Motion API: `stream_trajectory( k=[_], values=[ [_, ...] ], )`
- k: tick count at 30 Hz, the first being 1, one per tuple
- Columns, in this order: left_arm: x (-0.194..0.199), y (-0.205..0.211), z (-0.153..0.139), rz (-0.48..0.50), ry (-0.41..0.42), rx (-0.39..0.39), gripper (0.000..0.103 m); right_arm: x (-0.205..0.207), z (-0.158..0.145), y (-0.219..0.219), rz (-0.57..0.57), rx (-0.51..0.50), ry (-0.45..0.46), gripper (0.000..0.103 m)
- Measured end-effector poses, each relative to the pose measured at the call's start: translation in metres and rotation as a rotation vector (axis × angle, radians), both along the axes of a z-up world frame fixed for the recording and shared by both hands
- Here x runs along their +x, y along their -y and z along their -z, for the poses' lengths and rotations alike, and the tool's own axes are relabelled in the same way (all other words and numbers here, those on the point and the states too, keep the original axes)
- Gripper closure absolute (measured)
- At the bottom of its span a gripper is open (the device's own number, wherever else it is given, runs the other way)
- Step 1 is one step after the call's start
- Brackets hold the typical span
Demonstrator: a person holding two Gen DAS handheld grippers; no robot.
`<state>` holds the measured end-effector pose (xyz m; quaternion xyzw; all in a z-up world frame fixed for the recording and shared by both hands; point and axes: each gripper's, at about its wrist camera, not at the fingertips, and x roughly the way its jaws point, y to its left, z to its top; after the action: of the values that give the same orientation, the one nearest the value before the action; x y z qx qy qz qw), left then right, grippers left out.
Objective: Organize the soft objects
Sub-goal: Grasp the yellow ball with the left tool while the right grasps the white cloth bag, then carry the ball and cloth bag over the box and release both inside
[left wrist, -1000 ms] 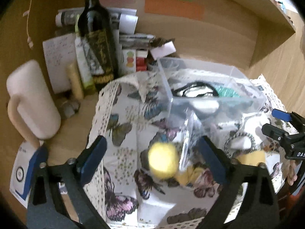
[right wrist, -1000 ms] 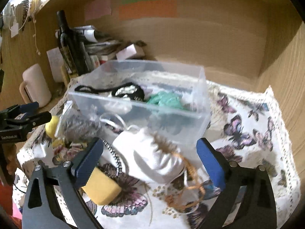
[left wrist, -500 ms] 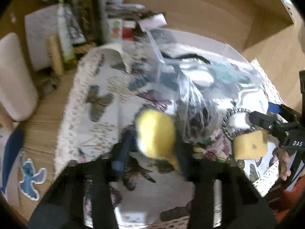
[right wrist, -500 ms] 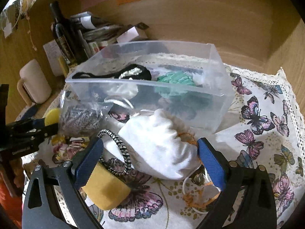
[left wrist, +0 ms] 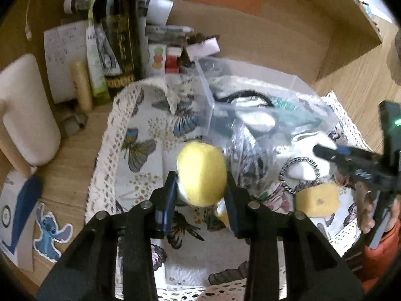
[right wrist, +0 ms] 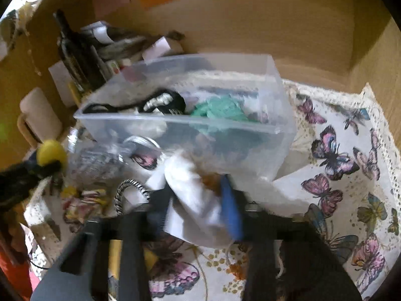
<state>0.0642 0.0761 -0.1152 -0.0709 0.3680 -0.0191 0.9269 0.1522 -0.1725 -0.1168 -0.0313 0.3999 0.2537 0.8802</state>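
My left gripper (left wrist: 201, 188) is shut on a round yellow soft ball (left wrist: 201, 173) and holds it above the butterfly cloth (left wrist: 142, 150); the ball also shows in the right wrist view (right wrist: 51, 151). My right gripper (right wrist: 198, 200) is shut on a white drawstring pouch (right wrist: 193, 195), just in front of the clear plastic bin (right wrist: 225, 135). The bin (left wrist: 313, 100) holds a black strap, a teal cloth and other soft items. A yellow sponge block (left wrist: 317, 199), a black-and-white hair tie (left wrist: 299, 174) and a clear bag (left wrist: 246, 150) lie on the cloth.
A dark wine bottle (left wrist: 116, 25), boxes, papers and a tube stand at the back left. A cream mug (left wrist: 23, 115) stands on the wooden desk at the left. Wooden walls close in the back and right.
My left gripper has closed on the yellow ball and lifted it. My right gripper has moved forward and closed on the white pouch.
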Motion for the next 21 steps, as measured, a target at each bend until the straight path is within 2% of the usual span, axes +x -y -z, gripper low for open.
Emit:
stream_trajectory(
  k=[3, 14, 18, 21],
  values=[
    [-0.003, 0.002, -0.014, -0.002, 0.045, 0.019, 0.067, -0.009, -0.005, 0.006, -0.001, 0.022, 0.036, 0.09],
    [0.004, 0.019, -0.062, 0.033, 0.184, 0.044, 0.067, -0.035, -0.066, 0.027, 0.019, 0.084, 0.231, 0.091],
    [0.014, 0.026, -0.071, 0.034, 0.21, 0.044, 0.067, -0.041, -0.081, 0.02, -0.008, 0.055, 0.308, 0.091],
    [0.022, 0.032, -0.071, 0.068, 0.192, 0.011, 0.067, -0.037, -0.071, 0.005, -0.042, -0.011, 0.301, 0.091]
  ],
)
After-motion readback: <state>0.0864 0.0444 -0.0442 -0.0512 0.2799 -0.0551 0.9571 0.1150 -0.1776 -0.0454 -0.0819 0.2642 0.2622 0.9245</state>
